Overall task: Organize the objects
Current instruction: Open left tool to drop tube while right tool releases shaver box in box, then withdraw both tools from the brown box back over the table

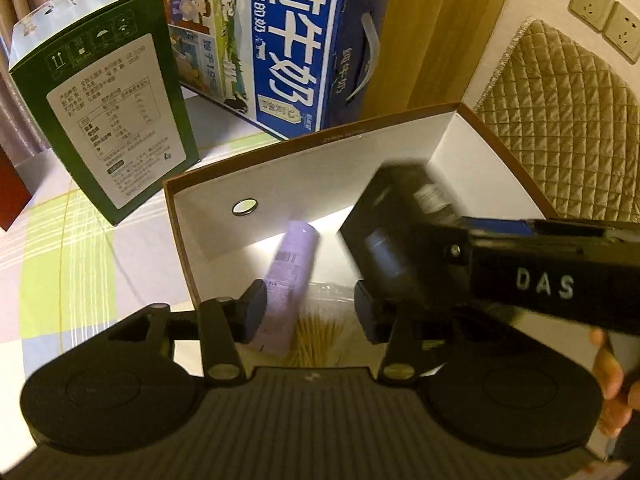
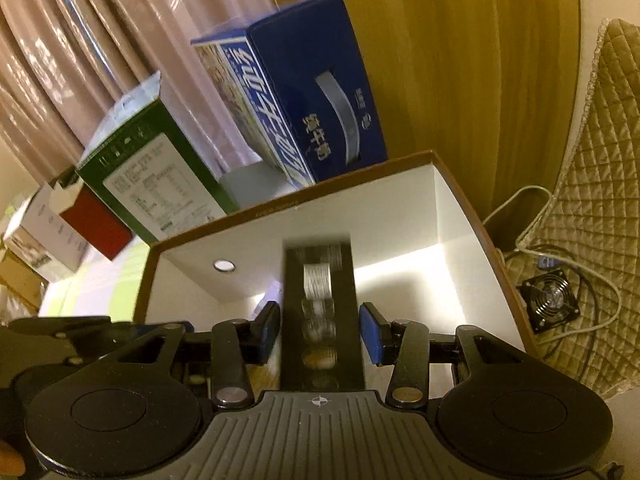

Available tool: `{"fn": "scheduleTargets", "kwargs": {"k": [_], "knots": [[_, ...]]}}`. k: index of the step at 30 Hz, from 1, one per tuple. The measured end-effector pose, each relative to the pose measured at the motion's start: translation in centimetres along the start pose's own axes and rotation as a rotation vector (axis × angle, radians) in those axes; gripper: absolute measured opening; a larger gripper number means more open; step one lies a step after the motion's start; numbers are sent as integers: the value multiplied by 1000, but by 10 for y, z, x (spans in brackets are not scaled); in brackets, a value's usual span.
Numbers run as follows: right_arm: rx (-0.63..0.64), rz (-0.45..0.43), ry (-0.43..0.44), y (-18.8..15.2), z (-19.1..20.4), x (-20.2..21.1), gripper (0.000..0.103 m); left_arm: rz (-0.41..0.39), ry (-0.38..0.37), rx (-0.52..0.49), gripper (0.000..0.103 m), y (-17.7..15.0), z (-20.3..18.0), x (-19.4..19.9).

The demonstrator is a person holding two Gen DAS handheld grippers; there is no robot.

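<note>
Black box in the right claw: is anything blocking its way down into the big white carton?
Nothing visible blocks it. The black box hangs inside the white carton's open top, with bare floor to its right. The purple tube by the left claw sits off to one side.

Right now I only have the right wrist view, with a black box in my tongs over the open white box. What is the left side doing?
Observer: The left tongs stand open around a purple tube, down inside the white box.
Operator: Is the tube clamped?
Observer: No. It sits against one pad, with a clear gap to the other.
Operator: Anything on the floor under it?
Observer: A bundle of thin yellow sticks lies there, left of your black box as the left wrist view shows it.
</note>
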State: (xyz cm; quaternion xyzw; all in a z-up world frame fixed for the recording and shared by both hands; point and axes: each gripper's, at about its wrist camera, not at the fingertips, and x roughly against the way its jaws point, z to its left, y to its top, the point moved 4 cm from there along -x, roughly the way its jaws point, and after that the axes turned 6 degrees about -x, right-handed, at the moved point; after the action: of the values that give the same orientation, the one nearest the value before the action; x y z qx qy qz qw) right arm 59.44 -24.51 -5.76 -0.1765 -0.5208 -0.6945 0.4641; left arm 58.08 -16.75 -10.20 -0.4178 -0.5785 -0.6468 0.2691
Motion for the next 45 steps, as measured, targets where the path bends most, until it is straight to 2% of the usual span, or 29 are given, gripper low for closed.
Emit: {"fn": "scheduleTargets", "kwargs": {"k": [3, 6, 8, 11, 15, 20, 23, 28, 34, 45], "knots": [[19, -7, 0, 1, 2, 7, 44, -7, -8, -15, 52, -1, -1, 3], [41, -15, -6, 0, 2, 18, 52, -16, -17, -15, 60, -2, -3, 8], [50, -18, -5, -3, 1, 26, 58, -22, -27, -12, 62, -3, -4, 12], [52, -27, -7, -8, -4, 40, 62, -27, -33, -14, 67, -6, -5, 19], [59, -46, -2, -18, -10, 63, 69, -36, -51, -6, 69, -12, -7, 30], [76, -63, -11, -33, -12, 88, 87, -58, -74, -2, 77, -21, -12, 51], [86, -71, -17, -44, -14, 102, 93, -77, -84, -4, 81, -26, -15, 65], [94, -87, -25, -59, -15, 124, 97, -101, -101, 0, 84, -37, -21, 88], [80, -108, -28, -77, -14, 147, 101, -111, -87, 3, 86, -56, -29, 113], [74, -113, -38, -111, -3, 175, 101, -96, -86, 6, 86, -99, -43, 145]]}}
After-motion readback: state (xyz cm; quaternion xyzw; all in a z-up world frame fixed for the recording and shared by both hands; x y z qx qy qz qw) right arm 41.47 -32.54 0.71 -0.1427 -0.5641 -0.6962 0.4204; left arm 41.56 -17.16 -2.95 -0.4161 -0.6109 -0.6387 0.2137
